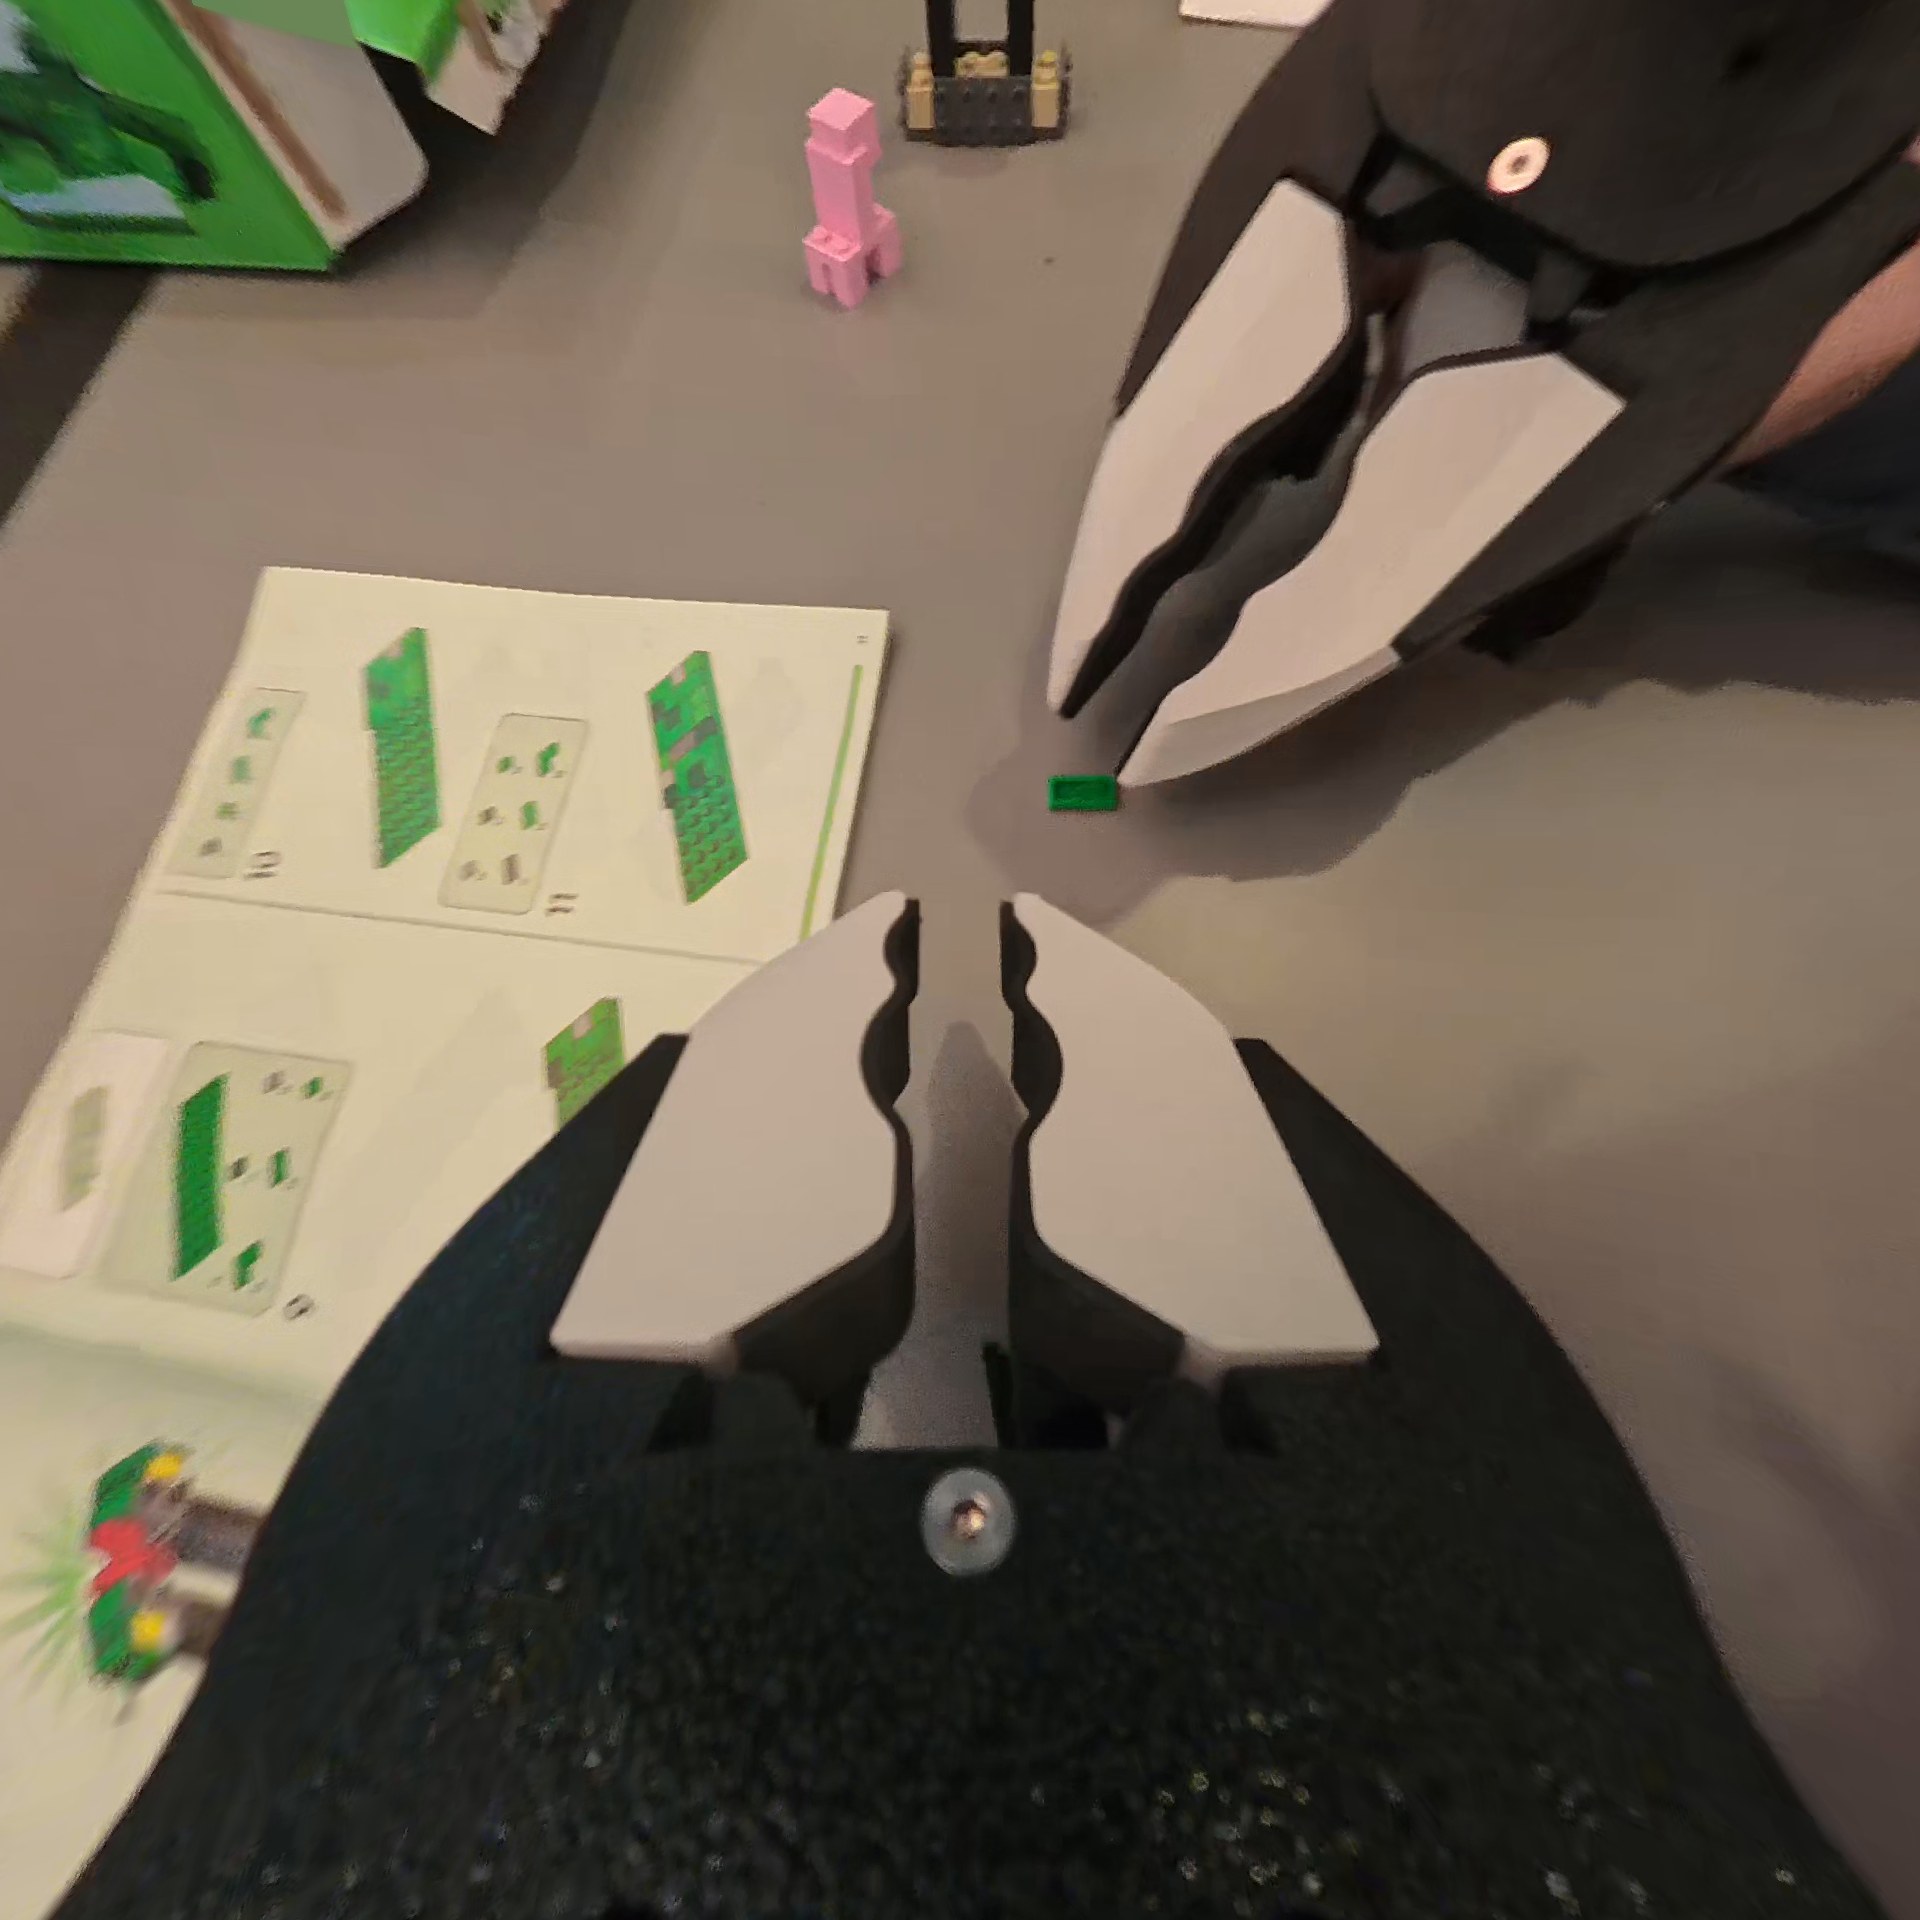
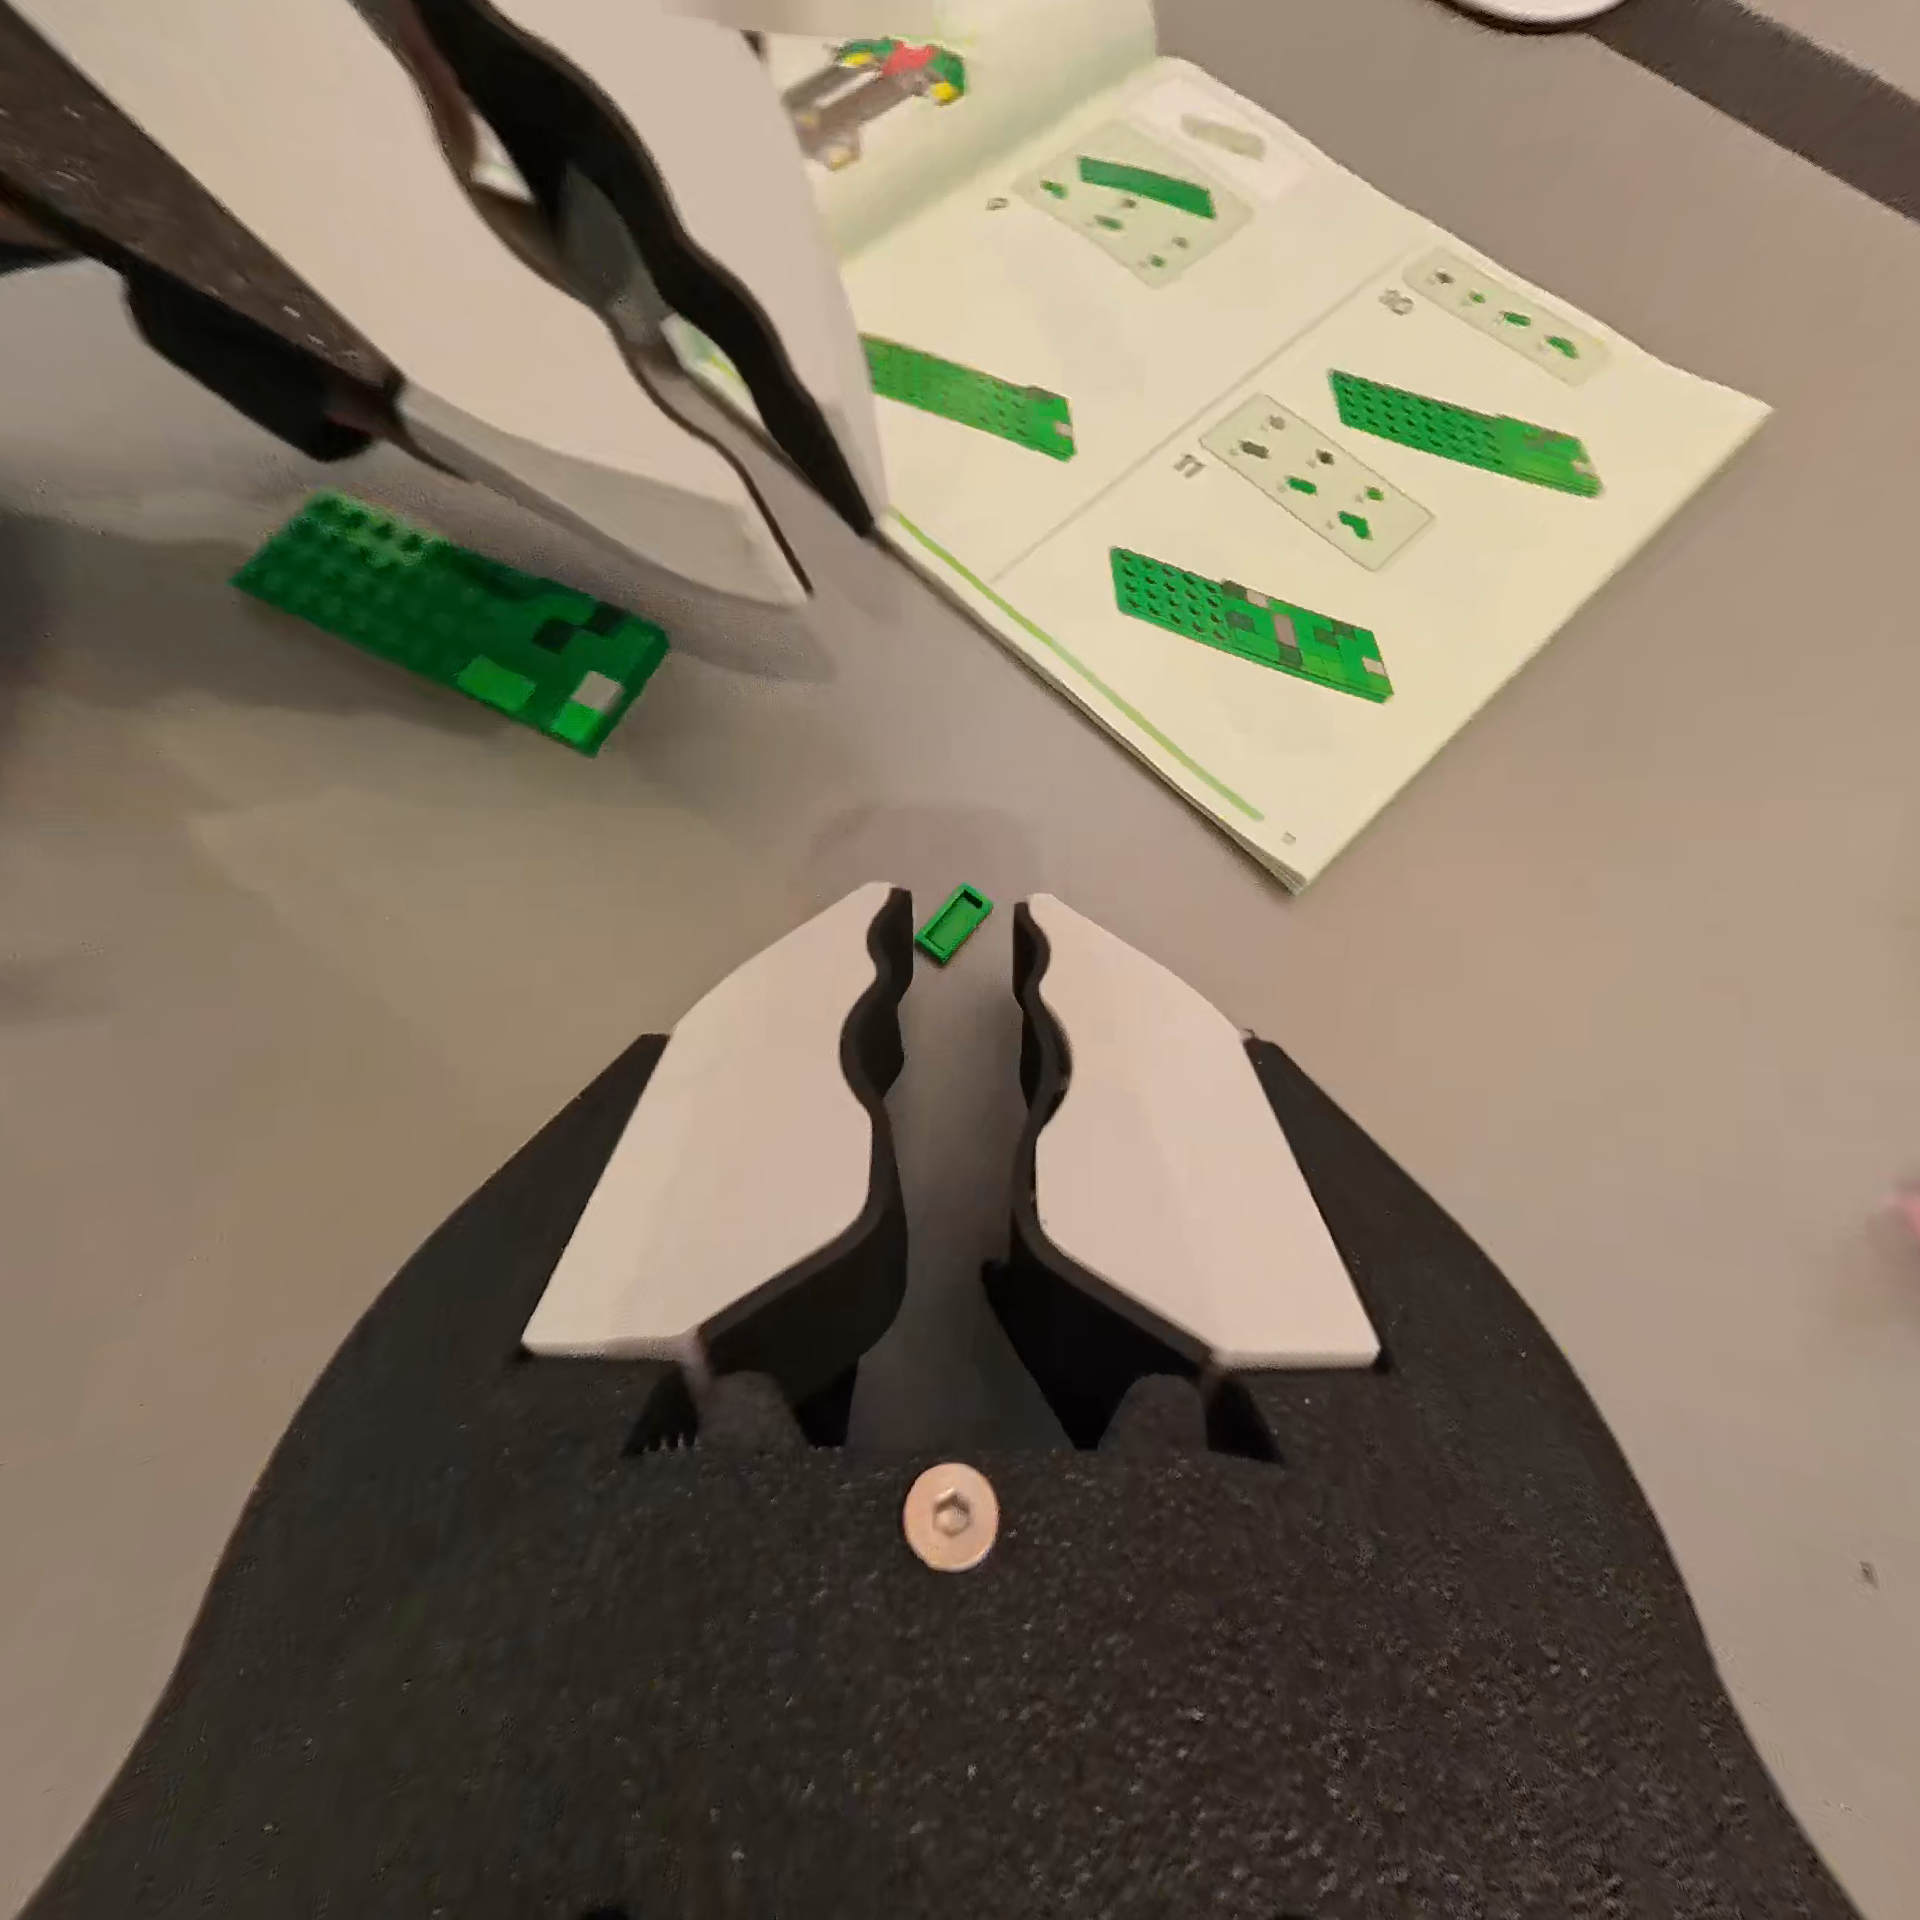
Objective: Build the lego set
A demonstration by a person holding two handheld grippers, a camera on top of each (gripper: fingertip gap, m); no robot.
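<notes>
1. Small green tile (image 2: pixel 953 925): flat, rectangular, hollow side up, lying on the grey table (image 2: pixel 1455 1039) just beside the instruction booklet (image 2: pixel 1195 468).
2. Right gripper (image 2: pixel 954 904): tips lowered at the tile, fingers apart, not gripping.
3. Left gripper (image 1: pixel 958 912): narrow gap, holding nothing.
4. Green studded plate (image 2: pixel 457 618): nearby, partly tiled.

Even indoor light, soft shadows, motion blur

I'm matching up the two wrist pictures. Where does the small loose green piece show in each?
Left wrist view: the small green piece lies on the grey table right of centre, at the right gripper's tips.
Right wrist view: the piece sits just above centre, between that gripper's open fingertips.
Shared landmark: the open instruction booklet.
</notes>
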